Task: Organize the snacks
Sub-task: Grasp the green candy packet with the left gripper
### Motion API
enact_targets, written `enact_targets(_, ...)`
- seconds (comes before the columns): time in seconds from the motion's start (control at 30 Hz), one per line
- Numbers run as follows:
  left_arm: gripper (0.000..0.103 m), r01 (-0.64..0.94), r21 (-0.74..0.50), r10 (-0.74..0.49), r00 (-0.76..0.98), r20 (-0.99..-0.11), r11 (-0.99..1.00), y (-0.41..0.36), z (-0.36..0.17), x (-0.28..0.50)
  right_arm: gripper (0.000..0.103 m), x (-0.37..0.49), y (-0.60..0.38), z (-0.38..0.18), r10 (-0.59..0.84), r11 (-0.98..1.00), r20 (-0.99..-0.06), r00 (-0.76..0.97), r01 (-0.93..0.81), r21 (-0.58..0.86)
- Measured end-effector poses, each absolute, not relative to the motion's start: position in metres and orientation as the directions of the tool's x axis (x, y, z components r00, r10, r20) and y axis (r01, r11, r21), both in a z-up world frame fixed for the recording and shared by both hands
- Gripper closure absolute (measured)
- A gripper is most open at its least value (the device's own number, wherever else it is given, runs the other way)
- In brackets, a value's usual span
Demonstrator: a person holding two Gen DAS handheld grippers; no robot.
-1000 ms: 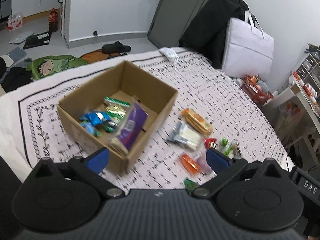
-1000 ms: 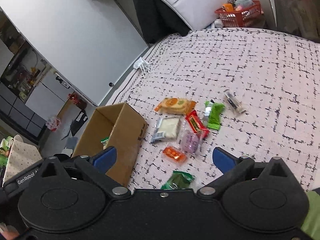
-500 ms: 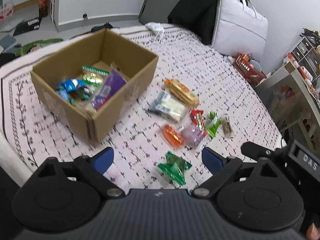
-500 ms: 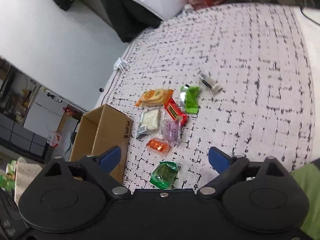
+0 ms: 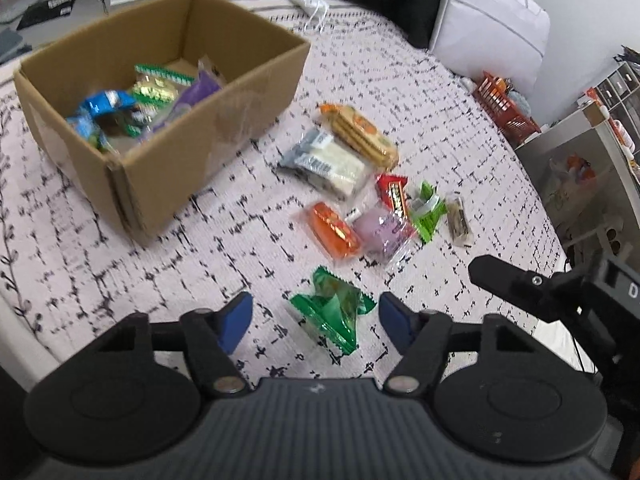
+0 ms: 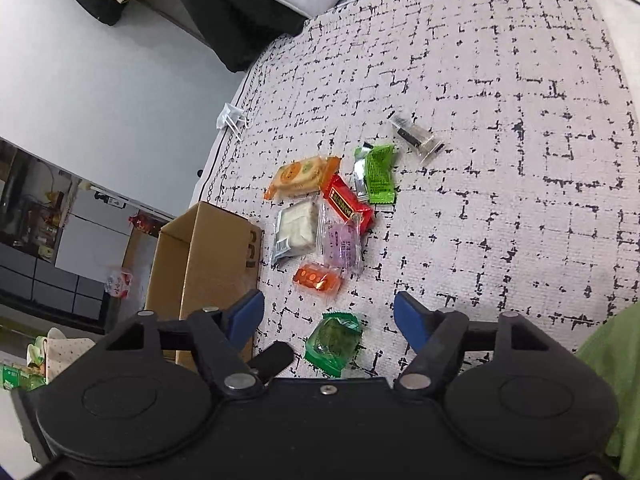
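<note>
A dark green snack packet (image 5: pixel 332 312) (image 6: pixel 334 342) lies on the patterned cloth nearest both grippers. My left gripper (image 5: pixel 316 318) hovers over it with the packet between its blue pads; the jaws are closing and do not touch it. My right gripper (image 6: pixel 328 314) is closing too, just above the same packet, nothing pressed between its pads. Beyond lie an orange packet (image 5: pixel 334 230) (image 6: pixel 318 278), a purple one (image 5: pixel 386 232), a red one (image 5: pixel 394 196), a light green one (image 5: pixel 428 212), a white bar (image 5: pixel 328 164) and biscuits (image 5: pixel 360 134). The cardboard box (image 5: pixel 208 128) (image 6: pixel 204 264) holds several snacks.
A small clear-wrapped bar (image 5: pixel 458 220) (image 6: pixel 418 138) lies apart at the right of the pile. The other gripper's black finger (image 5: pixel 516 284) juts in at the right of the left wrist view. A white bag (image 5: pixel 488 20) and a red basket (image 5: pixel 506 108) stand beyond the bed's edge.
Both grippers have come down toward the loose snacks and their jaws have narrowed. The green packet now sits between the left pads; the box has slid toward the upper left in the left view.
</note>
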State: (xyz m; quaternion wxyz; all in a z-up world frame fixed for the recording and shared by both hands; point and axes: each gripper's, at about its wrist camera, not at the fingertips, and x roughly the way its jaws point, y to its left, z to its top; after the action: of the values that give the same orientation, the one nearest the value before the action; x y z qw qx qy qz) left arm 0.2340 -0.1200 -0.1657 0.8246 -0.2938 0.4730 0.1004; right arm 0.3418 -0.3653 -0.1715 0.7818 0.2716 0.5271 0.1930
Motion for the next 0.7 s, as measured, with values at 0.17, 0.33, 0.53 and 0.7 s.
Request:
enact_targets(0.17, 0.042, -0.457, -0.415, -0.14, 0.523, -0.841, 0.786, -0.122, -0.182, 0.242, 0.041, 0.348, -0.36, -0.181, 0.582, 0.783, -0.735, 0.349, 0.003, 0.621)
enact_targets(0.33, 0.051, -0.463, -0.433, -0.16, 0.518, -0.84, 0.773, -0.123, -0.196, 0.251, 0.041, 0.355, -0.353, -0.187, 0.565, 0.797, -0.749, 0.347, 0.005, 0.604)
enact_targets(0.53, 0.071, -0.449, -0.459, -0.194, 0.519, -0.832, 0.767, -0.124, -0.206, 0.262, 0.046, 0.367, -0.343, -0.194, 0.549, 0.812, -0.762, 0.345, -0.001, 0.584)
enact_targets(0.7, 0.073, -0.442, -0.45, -0.181, 0.528, -0.83, 0.776, -0.118, -0.204, 0.265, 0.048, 0.377, -0.33, -0.196, 0.53, 0.829, -0.767, 0.362, -0.029, 0.559)
